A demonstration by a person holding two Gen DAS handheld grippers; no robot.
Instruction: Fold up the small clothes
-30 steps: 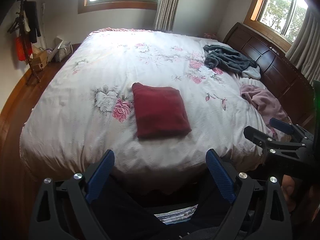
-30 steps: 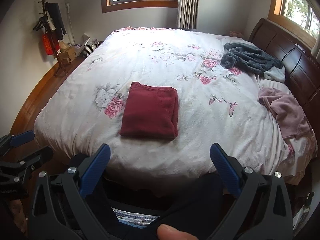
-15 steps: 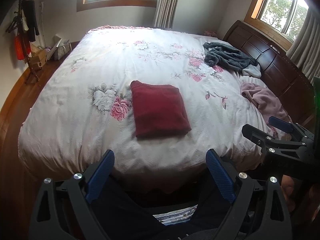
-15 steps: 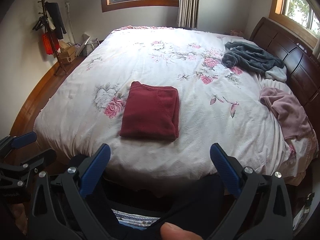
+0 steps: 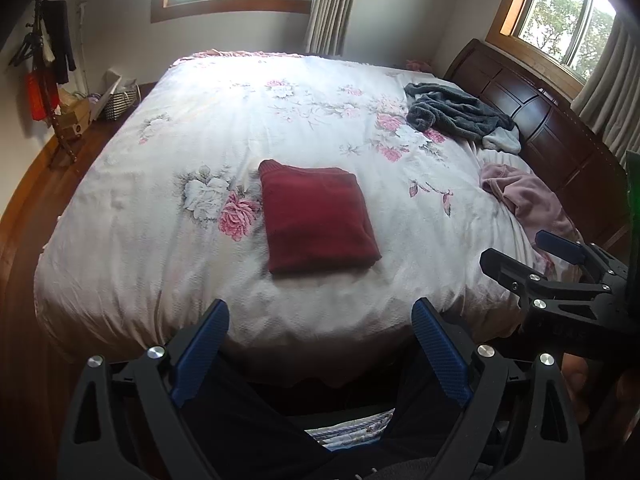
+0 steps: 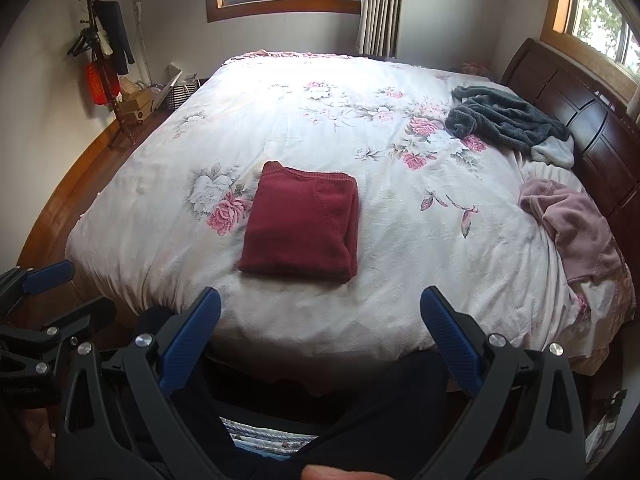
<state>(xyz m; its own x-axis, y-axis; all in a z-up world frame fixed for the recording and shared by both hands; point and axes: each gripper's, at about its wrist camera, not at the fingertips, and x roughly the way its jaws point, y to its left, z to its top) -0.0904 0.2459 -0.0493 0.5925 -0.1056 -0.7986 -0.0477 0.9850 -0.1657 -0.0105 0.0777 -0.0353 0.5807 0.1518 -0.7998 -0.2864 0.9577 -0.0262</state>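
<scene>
So the red garment (image 5: 318,216) is already folded into a neat rectangle, sitting near the front middle of the bed (image 5: 168,280) on the floral cover. Looks done to me. What's left, I'd guess: the grey garment (image 5: 456,114) and the pink garment (image 5: 528,200), both crumpled over by the headboard (image 5: 552,132), well apart from the red one.

Left gripper (image 5: 320,352) and right gripper (image 6: 320,330) both hang back off the bed edge, jaws spread wide, holding nothing.

The right view shows the red piece's stacked fold layers on its right side; the left view doesn't. Each view catches the other gripper at its edge.
</scene>
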